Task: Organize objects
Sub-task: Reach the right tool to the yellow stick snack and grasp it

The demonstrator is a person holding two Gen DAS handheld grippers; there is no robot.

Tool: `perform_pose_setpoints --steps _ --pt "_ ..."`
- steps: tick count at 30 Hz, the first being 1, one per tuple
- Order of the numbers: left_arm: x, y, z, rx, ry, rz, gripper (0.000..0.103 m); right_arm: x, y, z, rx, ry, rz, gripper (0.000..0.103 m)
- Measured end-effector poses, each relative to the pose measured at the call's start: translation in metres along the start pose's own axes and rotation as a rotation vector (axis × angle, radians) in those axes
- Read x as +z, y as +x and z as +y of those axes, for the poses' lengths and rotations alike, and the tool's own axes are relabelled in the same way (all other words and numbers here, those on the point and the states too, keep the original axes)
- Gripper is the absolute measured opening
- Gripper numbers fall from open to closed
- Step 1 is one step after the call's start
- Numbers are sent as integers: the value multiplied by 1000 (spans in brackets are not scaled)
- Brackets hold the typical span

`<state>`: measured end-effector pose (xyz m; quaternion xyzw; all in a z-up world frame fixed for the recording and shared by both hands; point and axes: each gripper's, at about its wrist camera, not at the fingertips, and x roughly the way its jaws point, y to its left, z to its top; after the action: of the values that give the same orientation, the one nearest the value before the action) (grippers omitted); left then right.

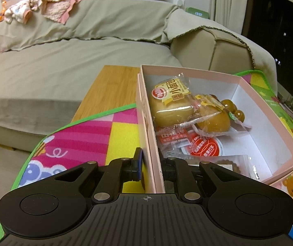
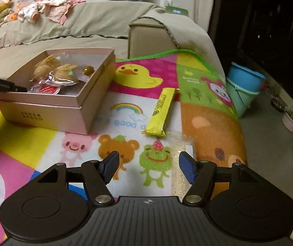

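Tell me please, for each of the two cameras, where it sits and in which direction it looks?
Left wrist view: sits on the left gripper, looking down along the pink box of snacks toward the sofa; its jaws are shut on the box's near wall.
Right wrist view: sits on the right gripper, looking down at the play mat, a yellow packet and a clear pouch; its jaws are open, empty.
Shared: box, mat, sofa; the left gripper shows at the box's left edge in the right view.
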<state>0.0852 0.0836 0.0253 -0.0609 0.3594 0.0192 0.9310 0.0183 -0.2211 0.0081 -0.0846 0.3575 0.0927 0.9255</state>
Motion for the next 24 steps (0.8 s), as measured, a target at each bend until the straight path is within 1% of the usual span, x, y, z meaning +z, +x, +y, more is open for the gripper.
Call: perform_pose_setpoints --steps 3,6,9,11,13,15,16,17,20,22,24 --pt "-1 -1 -1 5 -2 1 14 8 6 -8 22 41 -3 65" --pt "-1 -3 -2 8 -1 2 14 27 22 -18 48 98 -6 65" --pt "-2 -4 -2 8 1 4 14 52 51 -30 71 183 17 62" --pt "-2 -4 -1 7 2 5 14 66 72 -35 55 213 34 61" --pt "-2 -5 -1 7 2 5 14 76 93 -35 16 214 53 56" --pt "-2 -5 0 7 2 5 14 81 109 -34 16 211 84 37" --pt "-2 -5 -1 7 2 5 14 82 114 -32 24 207 103 33" --pt "-3 -5 0 6 2 4 14 82 115 -29 26 195 112 27" --pt "-2 -5 -1 5 1 4 15 76 105 -17 60 132 117 23" --pt "-3 -6 -1 3 0 2 15 69 93 -11 87 103 121 22" --pt "-3 -6 -1 2 0 1 15 63 78 -7 90 75 119 22"
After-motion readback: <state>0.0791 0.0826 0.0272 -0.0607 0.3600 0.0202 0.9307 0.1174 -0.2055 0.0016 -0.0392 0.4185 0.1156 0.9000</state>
